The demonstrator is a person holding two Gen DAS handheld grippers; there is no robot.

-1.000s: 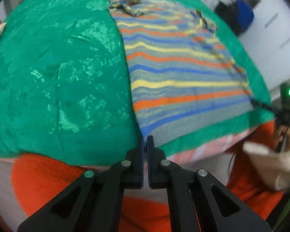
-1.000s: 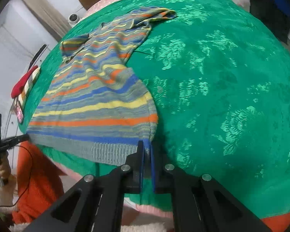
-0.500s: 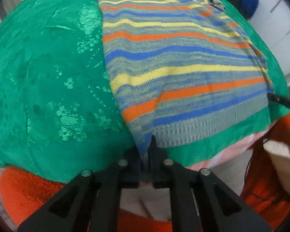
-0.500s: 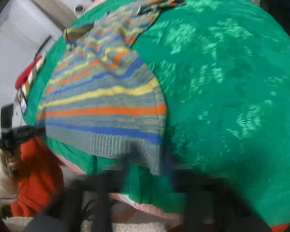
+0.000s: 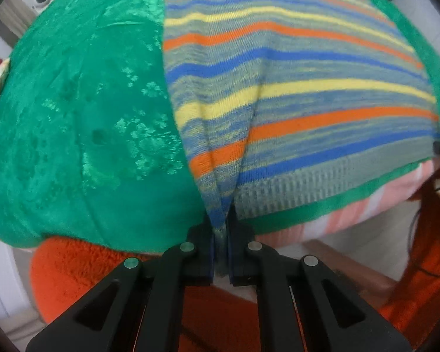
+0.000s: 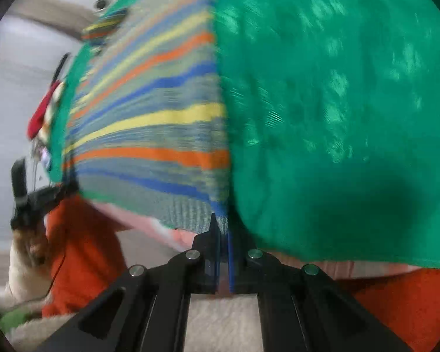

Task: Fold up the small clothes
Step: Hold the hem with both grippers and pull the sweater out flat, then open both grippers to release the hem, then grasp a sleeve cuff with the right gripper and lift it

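A small striped knit sweater (image 5: 293,88), grey-blue with orange, yellow and blue bands, lies on a green patterned cloth (image 5: 82,111). My left gripper (image 5: 220,231) is shut on the sweater's near left hem corner, which bunches into a ridge between the fingers. In the right wrist view the sweater (image 6: 149,123) is blurred. My right gripper (image 6: 222,228) is shut on its near right hem corner. The left gripper (image 6: 35,196) also shows at the far left of that view.
The green cloth (image 6: 337,102) covers a pink striped bed (image 5: 352,208). An orange garment (image 5: 82,267) fills the space below the bed edge. A red item (image 6: 42,111) lies on the far left edge in the right wrist view.
Both grippers have lifted the hem corners and moved forward over the bed. The sweater fills more of each view, and its left corner now bunches up.
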